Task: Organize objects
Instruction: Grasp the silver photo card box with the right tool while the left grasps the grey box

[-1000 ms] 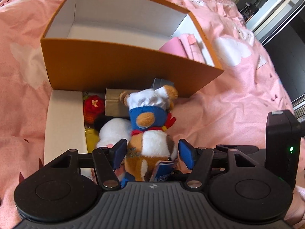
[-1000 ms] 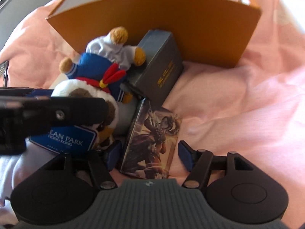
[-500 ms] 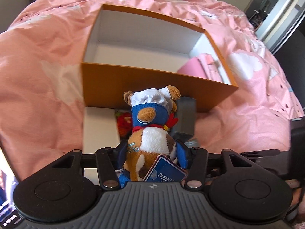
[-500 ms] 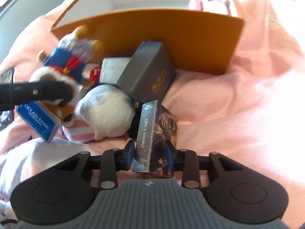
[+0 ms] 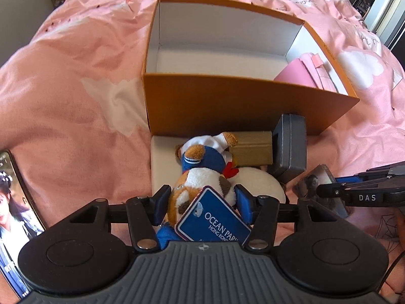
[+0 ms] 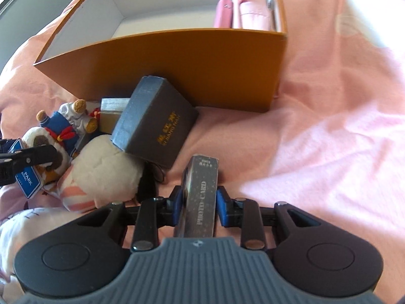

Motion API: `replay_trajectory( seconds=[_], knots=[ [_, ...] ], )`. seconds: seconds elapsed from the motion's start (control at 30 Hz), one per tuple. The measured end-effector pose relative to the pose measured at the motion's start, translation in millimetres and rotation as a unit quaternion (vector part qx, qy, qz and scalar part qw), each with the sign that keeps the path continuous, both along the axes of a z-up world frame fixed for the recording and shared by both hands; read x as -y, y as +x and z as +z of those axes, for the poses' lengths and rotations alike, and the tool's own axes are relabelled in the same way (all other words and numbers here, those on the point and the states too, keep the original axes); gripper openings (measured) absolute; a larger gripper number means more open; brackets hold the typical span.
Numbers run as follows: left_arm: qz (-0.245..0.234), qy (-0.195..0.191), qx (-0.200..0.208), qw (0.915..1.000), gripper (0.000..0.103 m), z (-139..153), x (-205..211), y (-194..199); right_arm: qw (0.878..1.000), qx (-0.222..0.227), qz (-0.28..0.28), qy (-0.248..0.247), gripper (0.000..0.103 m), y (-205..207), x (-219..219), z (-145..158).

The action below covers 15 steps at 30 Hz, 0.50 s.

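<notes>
The left gripper (image 5: 201, 204), a second ago spread around the plush bear (image 5: 202, 177), now pinches it, jaws easing apart. The right gripper (image 6: 198, 206), earlier open, is closing on the photo-card box (image 6: 200, 197), lifted before the orange box (image 6: 177, 68).

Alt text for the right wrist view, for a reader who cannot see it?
The right gripper holds a box marked PHOTO CARD upright between its blue fingers, which are closing on it, above a pink bedspread. Ahead stands an open orange box; a grey box and plush toys lie before it.
</notes>
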State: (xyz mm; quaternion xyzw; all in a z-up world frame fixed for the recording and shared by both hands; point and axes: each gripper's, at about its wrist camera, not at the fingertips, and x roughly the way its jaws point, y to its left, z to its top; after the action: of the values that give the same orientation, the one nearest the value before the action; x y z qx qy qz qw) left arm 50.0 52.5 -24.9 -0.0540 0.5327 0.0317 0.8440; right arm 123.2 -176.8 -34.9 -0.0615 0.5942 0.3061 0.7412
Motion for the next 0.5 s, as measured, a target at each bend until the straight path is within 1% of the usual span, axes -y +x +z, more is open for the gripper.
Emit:
replay_trajectory(
  seconds=[0.1,0.17,0.27,0.37,0.43,0.5],
  knots=[
    [-0.008,0.024,0.027,0.9993,0.066,10,3,1,1.000,-0.004,0.001,0.004,0.026,-1,1,1],
    [-0.021,0.037,0.051,0.9978,0.069,18,7,2,1.000,-0.002,0.001,0.013,0.024,-3,5,10],
    [-0.048,0.039,0.085,0.9945,0.071,31,17,5,0.999,0.024,-0.014,0.027,0.024,-3,14,27],
    [-0.094,0.020,0.103,0.9900,0.074,39,31,13,0.997,0.060,-0.041,0.037,0.024,1,21,40],
    [-0.117,-0.005,0.098,0.9882,0.074,37,39,22,0.994,0.078,-0.060,0.039,0.024,4,22,44],
    [-0.138,-0.036,0.086,0.9860,0.074,29,49,34,0.992,0.088,-0.074,0.043,0.024,9,25,46]
  ],
)
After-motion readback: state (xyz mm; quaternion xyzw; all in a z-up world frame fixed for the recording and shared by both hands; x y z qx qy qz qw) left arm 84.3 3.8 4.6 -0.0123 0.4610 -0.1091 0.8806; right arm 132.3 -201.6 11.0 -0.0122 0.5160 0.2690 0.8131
